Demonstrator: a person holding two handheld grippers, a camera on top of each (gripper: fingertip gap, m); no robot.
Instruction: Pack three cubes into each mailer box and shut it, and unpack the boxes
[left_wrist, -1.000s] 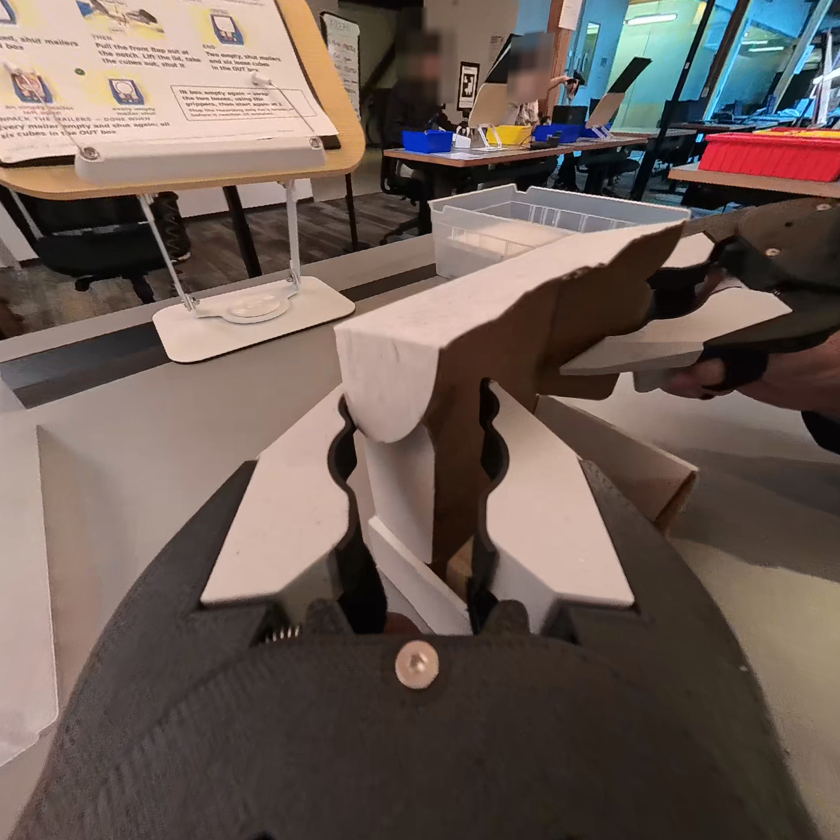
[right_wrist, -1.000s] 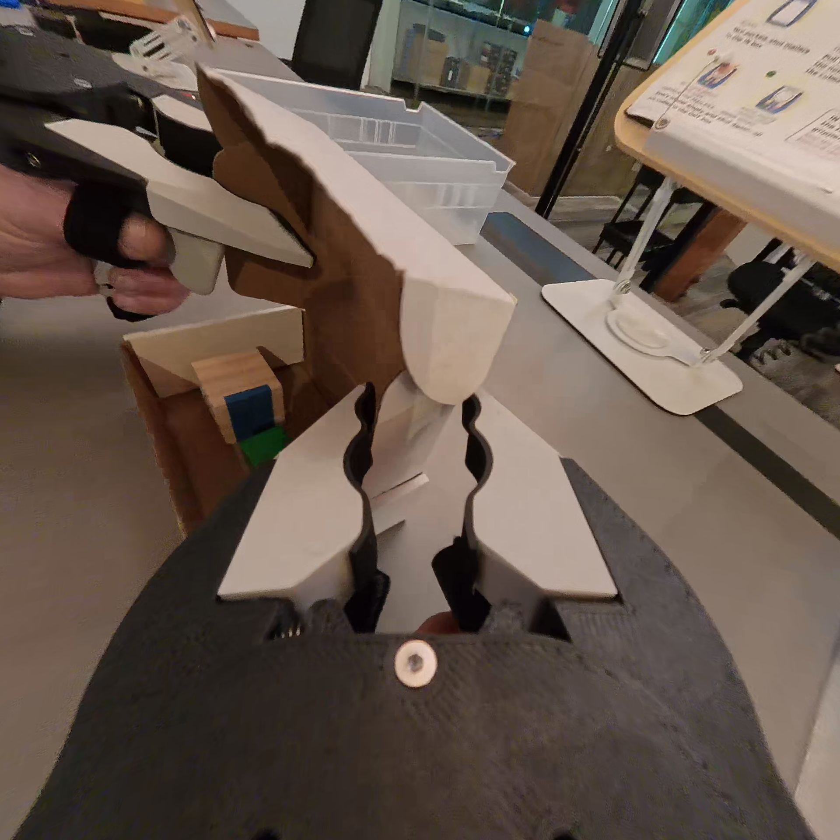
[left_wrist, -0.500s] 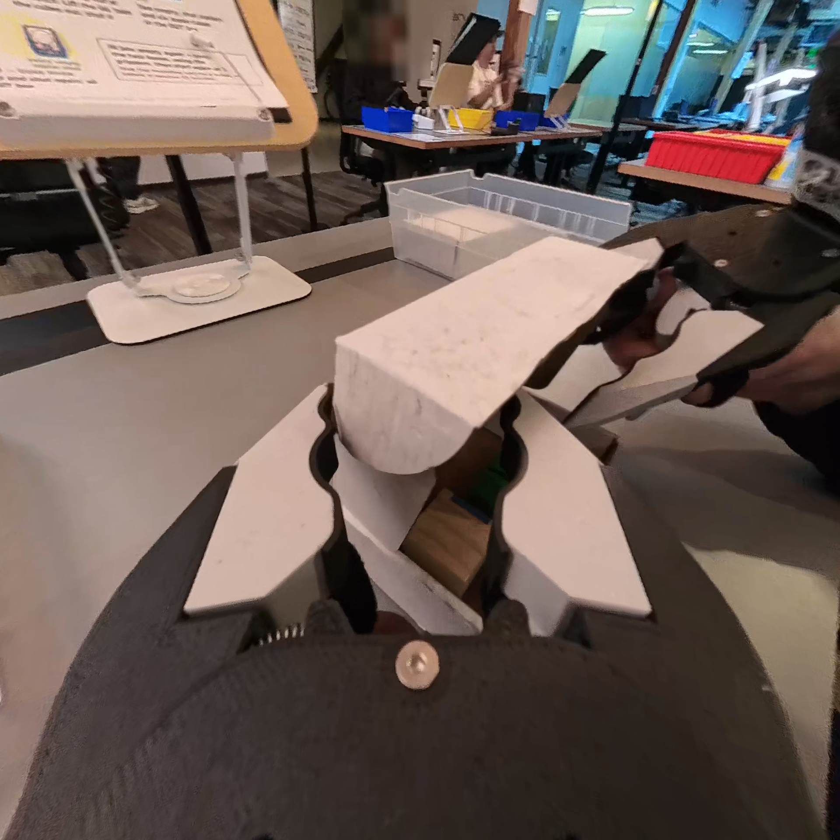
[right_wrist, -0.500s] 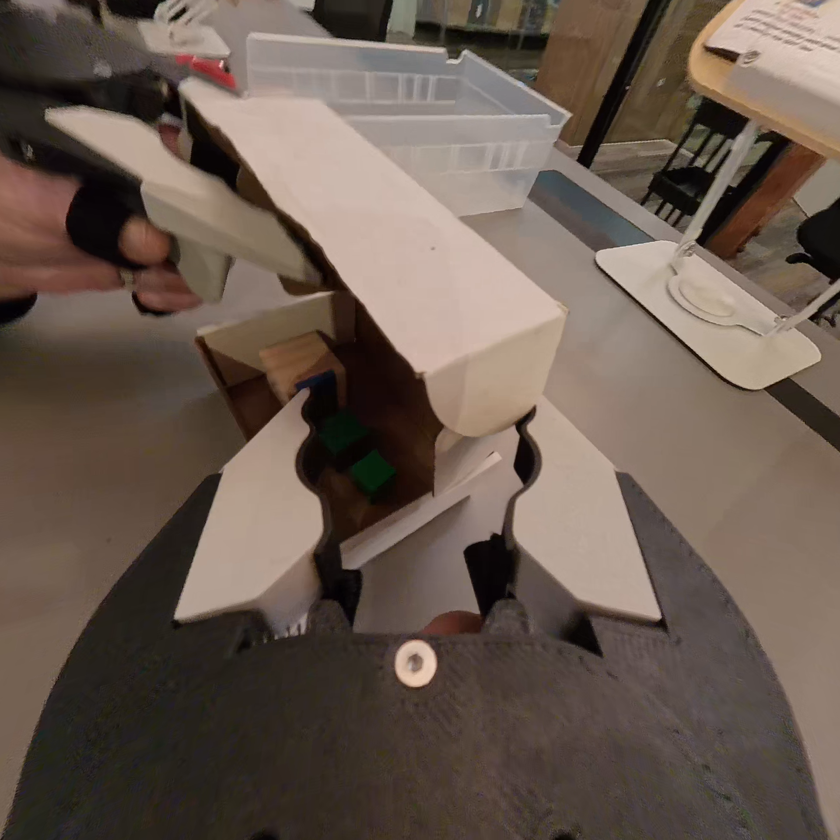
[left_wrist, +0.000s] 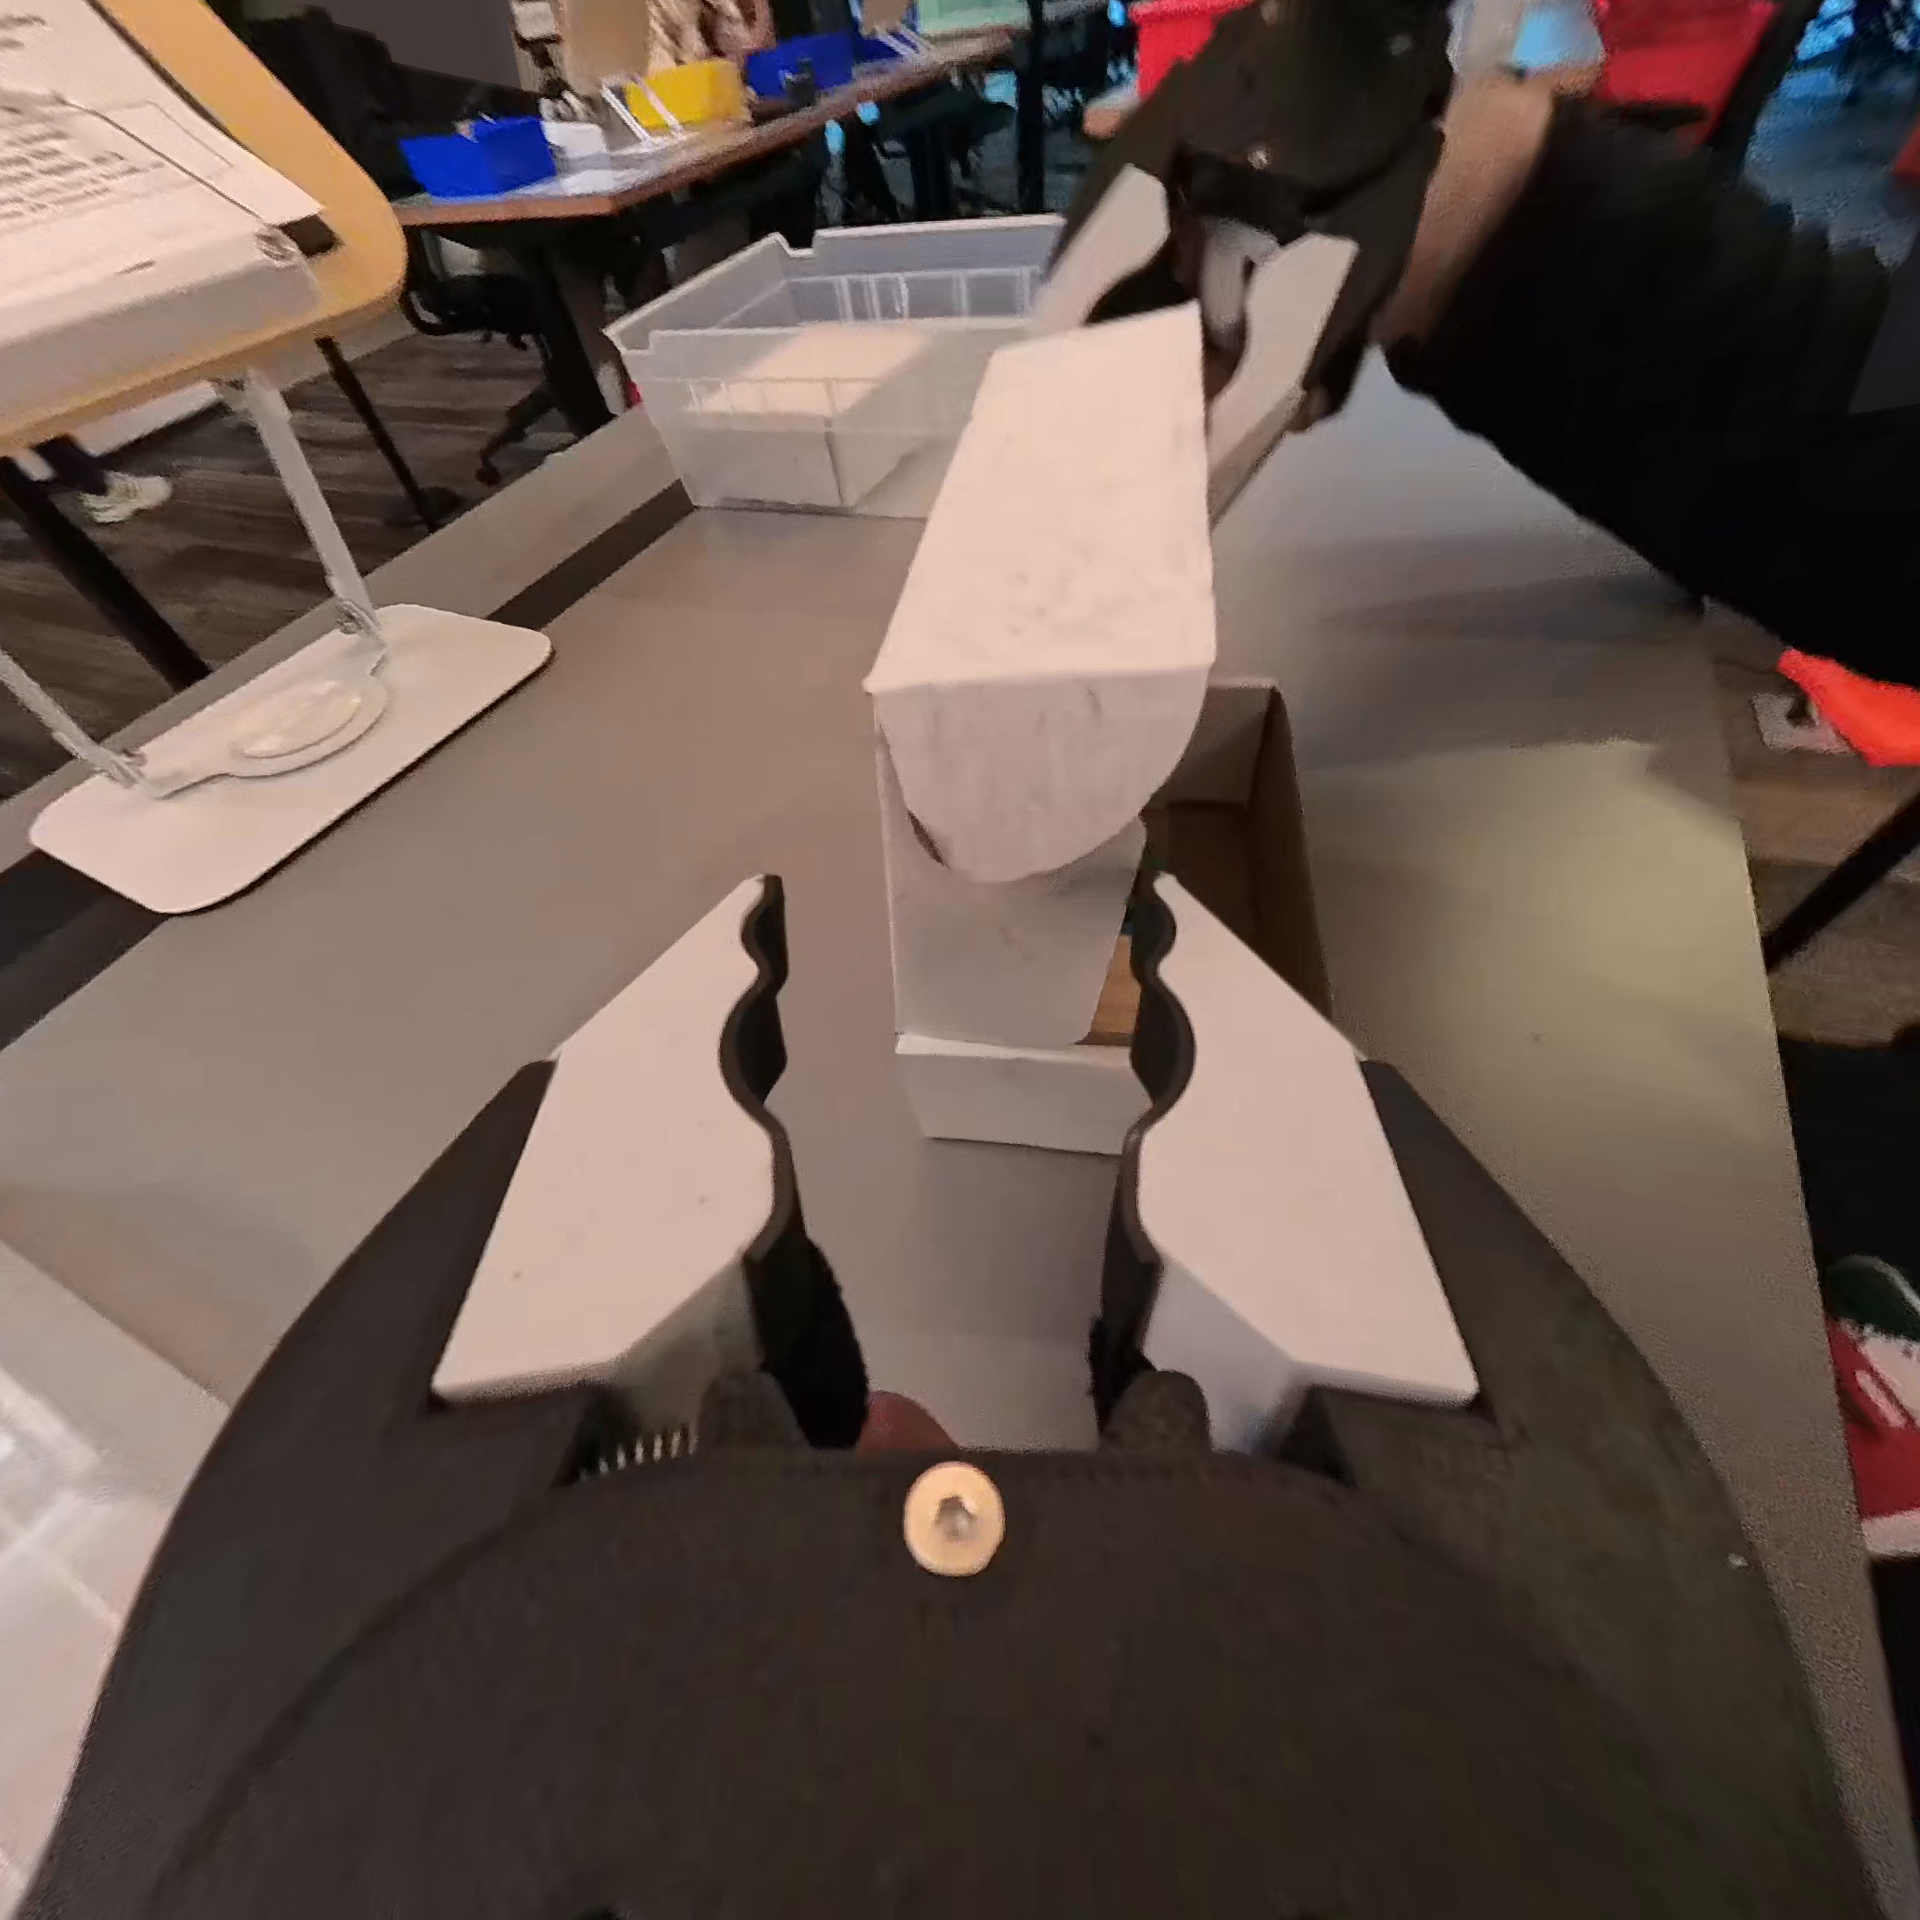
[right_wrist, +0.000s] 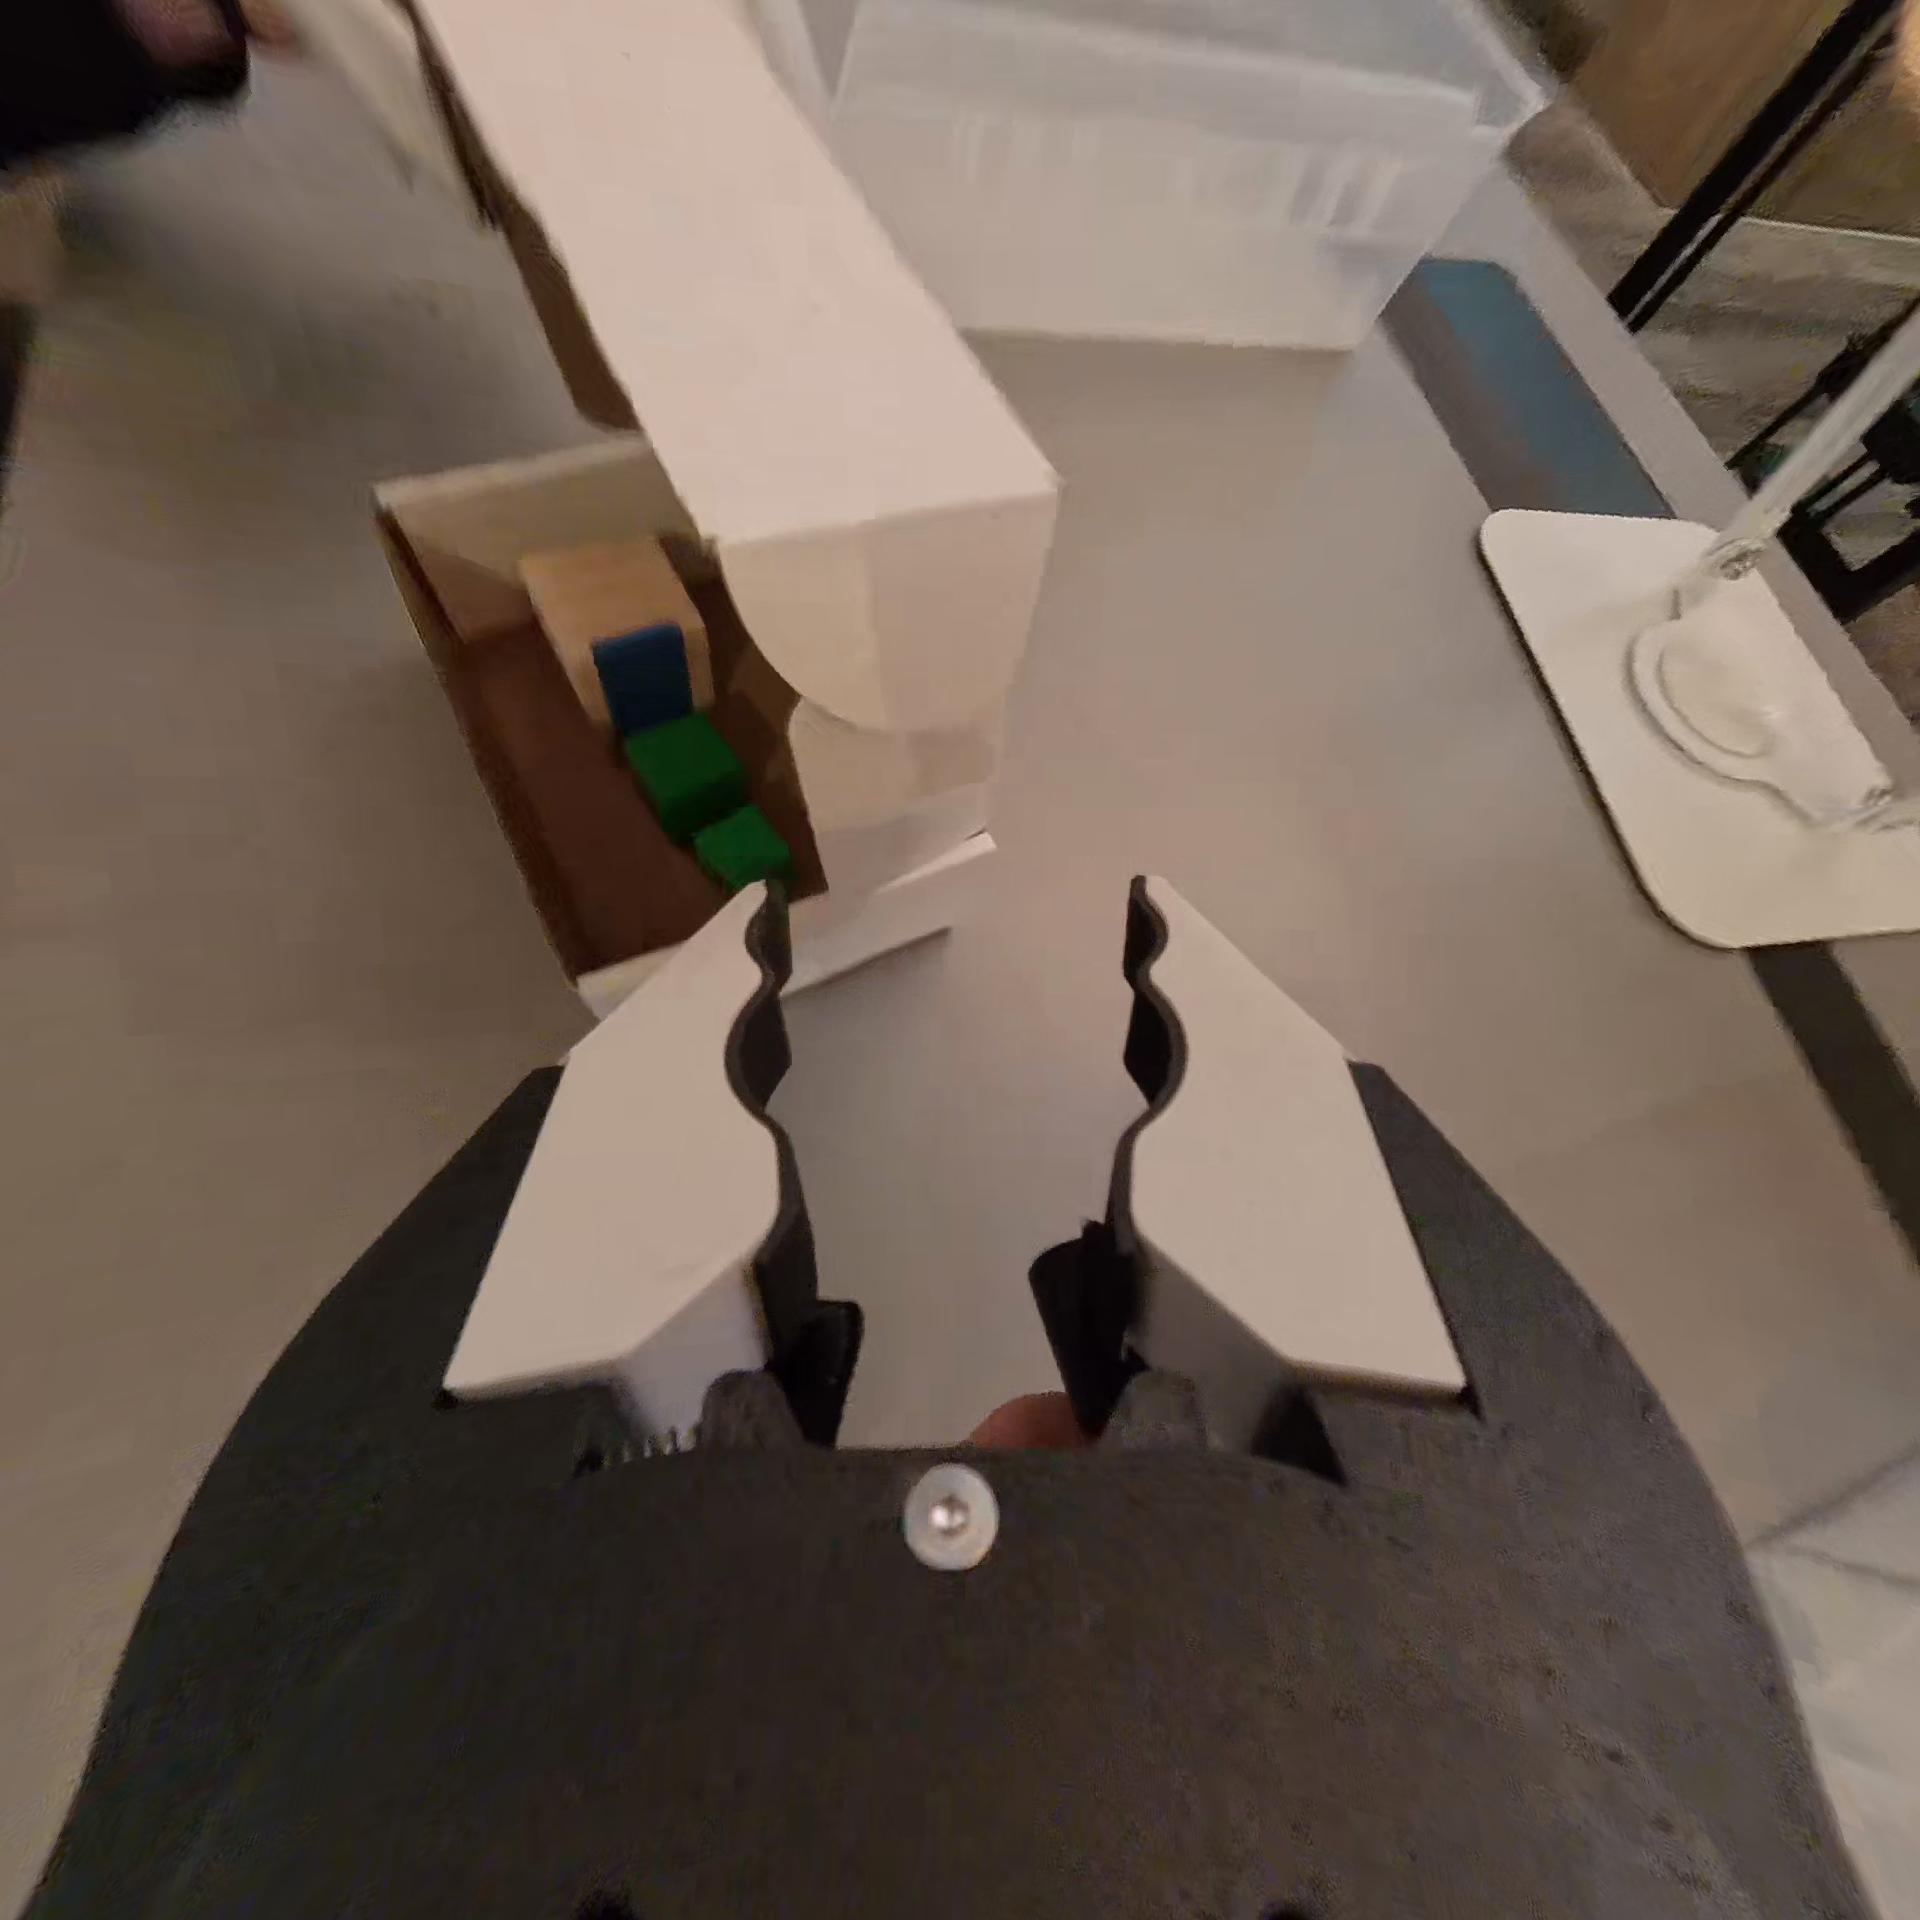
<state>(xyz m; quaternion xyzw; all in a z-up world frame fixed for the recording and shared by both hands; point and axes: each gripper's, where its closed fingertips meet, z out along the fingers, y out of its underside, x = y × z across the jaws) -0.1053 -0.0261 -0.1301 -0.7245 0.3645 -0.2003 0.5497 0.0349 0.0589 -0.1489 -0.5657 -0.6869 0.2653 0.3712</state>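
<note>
Holding both grippers spread and empty, I am keeping my left gripper (left_wrist: 956, 894) and right gripper (right_wrist: 951, 894) just short of the white mailer box (right_wrist: 623, 935) on the grey table (right_wrist: 1247, 675); its lid (right_wrist: 748, 343) is standing raised, with a wooden cube (right_wrist: 613, 613), a blue cube (right_wrist: 644, 681) and green cubes (right_wrist: 707, 790) lying inside.

Cubes (right_wrist: 681, 727) in mailer box (right_wrist: 488, 665), bin (right_wrist: 1143, 177) behind it.
</note>
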